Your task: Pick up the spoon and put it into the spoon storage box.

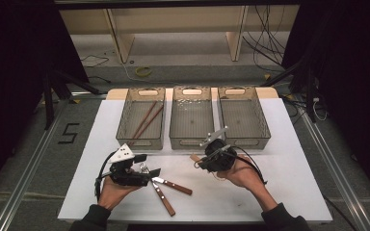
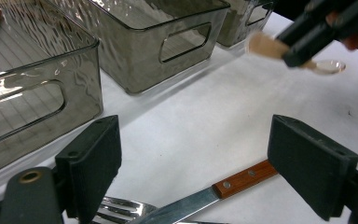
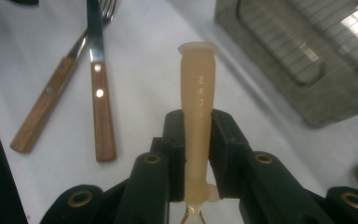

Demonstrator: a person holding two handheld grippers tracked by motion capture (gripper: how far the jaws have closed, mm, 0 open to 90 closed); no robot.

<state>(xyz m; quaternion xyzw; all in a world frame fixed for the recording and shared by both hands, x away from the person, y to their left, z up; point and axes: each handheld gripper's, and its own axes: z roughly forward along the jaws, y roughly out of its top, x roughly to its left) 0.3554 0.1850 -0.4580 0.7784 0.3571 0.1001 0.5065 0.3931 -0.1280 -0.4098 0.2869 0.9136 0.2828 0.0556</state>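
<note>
My right gripper is shut on the pale beige handle of a spoon, which sticks out past its jaws. In the high view this gripper hangs above the mat just in front of the middle bin. The left gripper is open, low over a wooden-handled knife and the tines of a fork. From above, that gripper sits at the near left with both wooden handles lying just to its right. The left gripper view also shows the spoon's beige handle.
Three smoky see-through bins stand in a row at the back of the white mat. The left bin holds brown chopsticks; the right bin looks bare inside. Shelf legs and cables lie on the floor beyond the table.
</note>
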